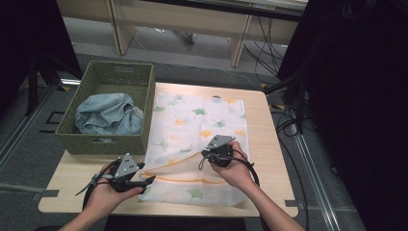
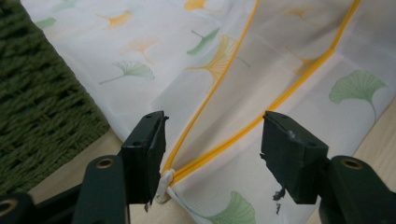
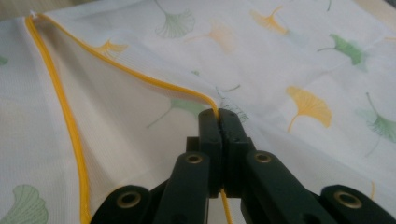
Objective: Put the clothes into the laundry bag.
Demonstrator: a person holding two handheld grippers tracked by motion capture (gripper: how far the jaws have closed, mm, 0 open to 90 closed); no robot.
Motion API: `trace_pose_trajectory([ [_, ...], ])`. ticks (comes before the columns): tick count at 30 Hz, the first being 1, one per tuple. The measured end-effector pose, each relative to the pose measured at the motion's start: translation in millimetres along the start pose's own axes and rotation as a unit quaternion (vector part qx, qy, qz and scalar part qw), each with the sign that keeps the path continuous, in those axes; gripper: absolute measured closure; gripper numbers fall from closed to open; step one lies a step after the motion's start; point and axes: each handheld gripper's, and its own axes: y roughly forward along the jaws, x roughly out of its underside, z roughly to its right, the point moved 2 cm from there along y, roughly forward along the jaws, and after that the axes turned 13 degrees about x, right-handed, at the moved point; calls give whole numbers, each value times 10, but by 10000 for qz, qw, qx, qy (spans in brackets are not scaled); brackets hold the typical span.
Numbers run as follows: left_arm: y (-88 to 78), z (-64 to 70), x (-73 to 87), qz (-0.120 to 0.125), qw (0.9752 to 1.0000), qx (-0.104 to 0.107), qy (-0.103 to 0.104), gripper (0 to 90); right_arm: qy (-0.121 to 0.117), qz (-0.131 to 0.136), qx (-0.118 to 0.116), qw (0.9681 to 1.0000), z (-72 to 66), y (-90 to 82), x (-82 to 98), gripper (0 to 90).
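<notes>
Pale wood forms the table (image 1: 269, 144), set on a grey floor with dark curtains at both sides, and on it lies a white laundry bag (image 1: 197, 125) printed with green and orange ginkgo leaves, touching the right wall of a green woven basket (image 1: 144, 86) that holds a crumpled blue cloth (image 1: 108, 115). Along the bag's near part runs an orange zipper (image 2: 224, 140), open into 2 tapes that meet at a white slider (image 2: 166, 179) by the near left corner. In the right gripper view the right gripper (image 3: 219, 121) has its jaws pressed together on the upper orange edge, lifting that layer into a small tent. On the high view the left gripper (image 1: 144, 180) sits at the bag's near left corner; its jaws stand wide apart on either side of the slider end, holding nothing (the left pad is just beside the slider, though I cannot tell if it touches). The step in hand looks like opening the bag's mouth. To do it well, I would pin the lower layer or the slider end with the left jaws before raising the right further, lifting slowly so the thin mesh does not slip or drag the whole bag.
</notes>
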Motion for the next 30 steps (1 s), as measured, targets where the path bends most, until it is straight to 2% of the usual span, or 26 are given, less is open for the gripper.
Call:
trace_pose_trajectory([
  [3,-20,12,-28,202,9998,-23,-14,404,75,101,45,9999,29,-38,-50,900],
  [4,-27,14,-39,273,9996,-43,4,404,136,251,102,9995,66,-65,-114,900],
  [6,-47,21,-59,407,9991,-76,15,405,194,294,117,9993,86,-81,-147,900],
  [7,-64,29,-72,491,9987,-115,41,405,270,417,166,9986,132,-110,-223,900],
  [14,-82,26,-73,541,9984,-151,95,410,402,655,309,9966,226,-142,-394,900],
  [17,-87,27,-78,579,9981,-173,106,411,449,649,262,9965,236,-123,-458,900],
  [21,-97,28,-81,604,9979,-195,145,411,535,777,299,9951,270,-133,-556,900],
  [22,-97,29,-81,611,9978,-195,139,411,621,772,285,9947,269,-137,-574,900],
  [30,-108,24,-92,681,9972,-241,188,413,611,870,354,9937,354,-160,-684,900],
])
